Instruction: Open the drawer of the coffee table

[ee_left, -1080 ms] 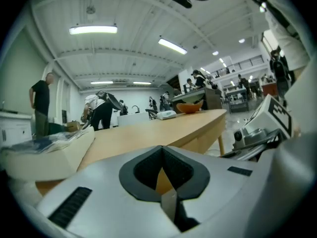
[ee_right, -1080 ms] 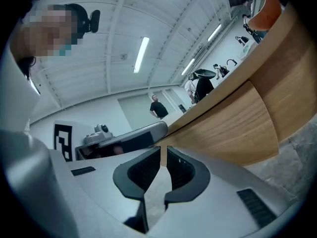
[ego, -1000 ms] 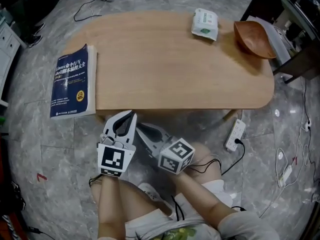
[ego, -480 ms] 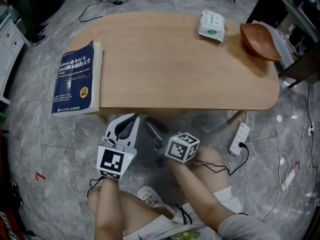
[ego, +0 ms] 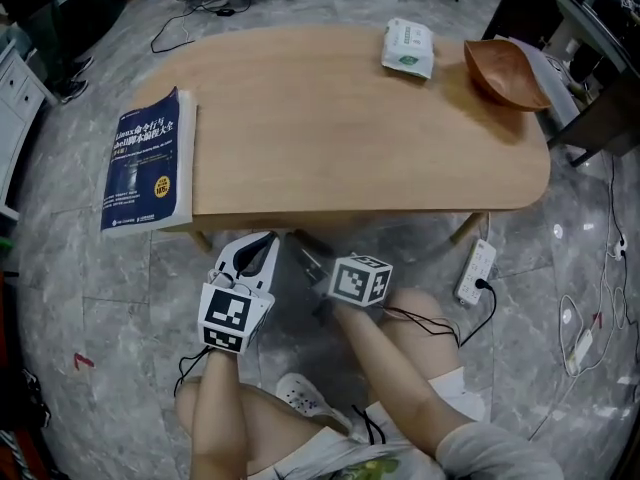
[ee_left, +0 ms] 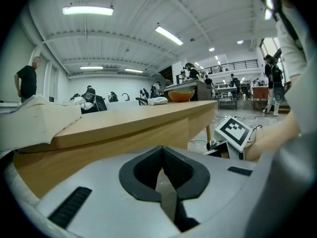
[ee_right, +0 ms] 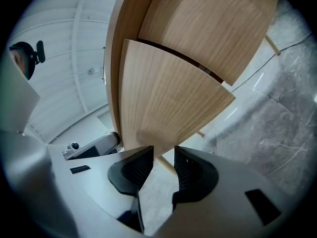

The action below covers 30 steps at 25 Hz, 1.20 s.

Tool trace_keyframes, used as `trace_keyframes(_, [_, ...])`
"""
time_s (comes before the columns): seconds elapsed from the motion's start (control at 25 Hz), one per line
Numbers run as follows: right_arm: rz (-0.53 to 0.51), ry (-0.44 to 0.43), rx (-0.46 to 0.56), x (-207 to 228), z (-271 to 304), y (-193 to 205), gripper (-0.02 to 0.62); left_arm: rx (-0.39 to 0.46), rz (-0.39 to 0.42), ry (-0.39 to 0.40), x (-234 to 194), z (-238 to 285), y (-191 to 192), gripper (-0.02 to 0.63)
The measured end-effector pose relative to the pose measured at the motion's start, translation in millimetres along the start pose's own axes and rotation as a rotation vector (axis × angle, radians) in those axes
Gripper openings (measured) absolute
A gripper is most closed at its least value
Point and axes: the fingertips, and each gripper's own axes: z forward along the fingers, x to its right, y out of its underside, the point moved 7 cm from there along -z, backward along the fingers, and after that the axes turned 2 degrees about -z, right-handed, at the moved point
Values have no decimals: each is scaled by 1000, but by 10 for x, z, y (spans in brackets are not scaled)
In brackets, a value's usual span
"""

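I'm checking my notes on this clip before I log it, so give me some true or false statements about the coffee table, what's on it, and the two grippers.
1. A blue book lies at the left end of the coffee table. True.
2. The left gripper has its jaws wide open. False: they are closed together with nothing between them.
3. The wooden bowl sits on the floor. False: it rests on the table's far right corner.
4. The right gripper has its jaws apart. True.
5. A white power strip lies on the floor near the table's right leg. True.
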Motion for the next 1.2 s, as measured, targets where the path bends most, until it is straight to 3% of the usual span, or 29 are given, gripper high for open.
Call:
trace_keyframes(0.32, [40, -9, 13, 103, 49, 13, 106, 34, 8, 15, 111, -28, -150, 8])
trace_keyframes(0.64, [37, -57, 12, 177, 104, -11, 106, 9, 24, -18, 114, -116, -107, 8])
trace_keyframes(0.92, [137, -203, 108, 191, 160, -31, 106, -19, 32, -38, 119, -194, -33, 8])
trace_keyframes(1.2, [126, -229, 95, 187, 146, -26, 106, -37, 59, -43, 180, -297, 26, 8])
